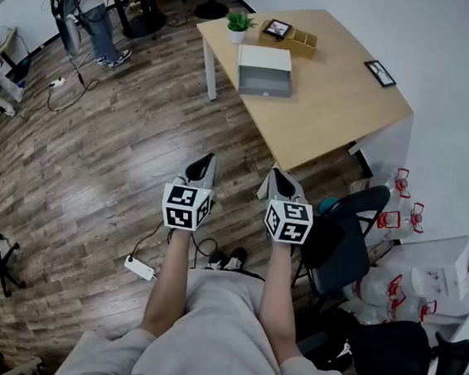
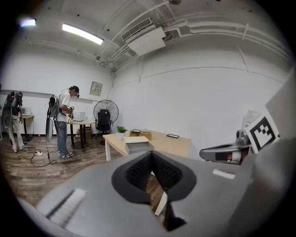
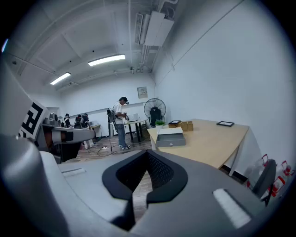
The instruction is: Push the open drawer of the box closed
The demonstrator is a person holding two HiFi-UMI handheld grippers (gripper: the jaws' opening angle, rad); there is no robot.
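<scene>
At the bottom middle of the head view the person's two bare forearms reach forward over a grey shirt, each with a tool. The left gripper (image 1: 200,169) and the right gripper (image 1: 279,181) sit side by side near the middle of the frame, over the wood floor (image 1: 120,170), well apart from the table. In the left gripper view the left gripper's jaws are pressed together at the tips with nothing between them, and the right gripper view shows the same for the right gripper. A white power strip (image 1: 138,268) lies on the floor at lower left, and a dark chair (image 1: 342,235) stands at lower right just beside the right arm.

Further up, the light wooden table (image 1: 334,110) fills the upper middle to right. The white box (image 1: 265,58) rests on it near its left edge, and its grey drawer (image 1: 265,82) is pulled out towards the near side. Behind the box are a small potted plant (image 1: 237,26), a picture frame (image 1: 277,29) and a brown case (image 1: 300,42). In the upper left corner another person (image 1: 96,1) stands by a second table
</scene>
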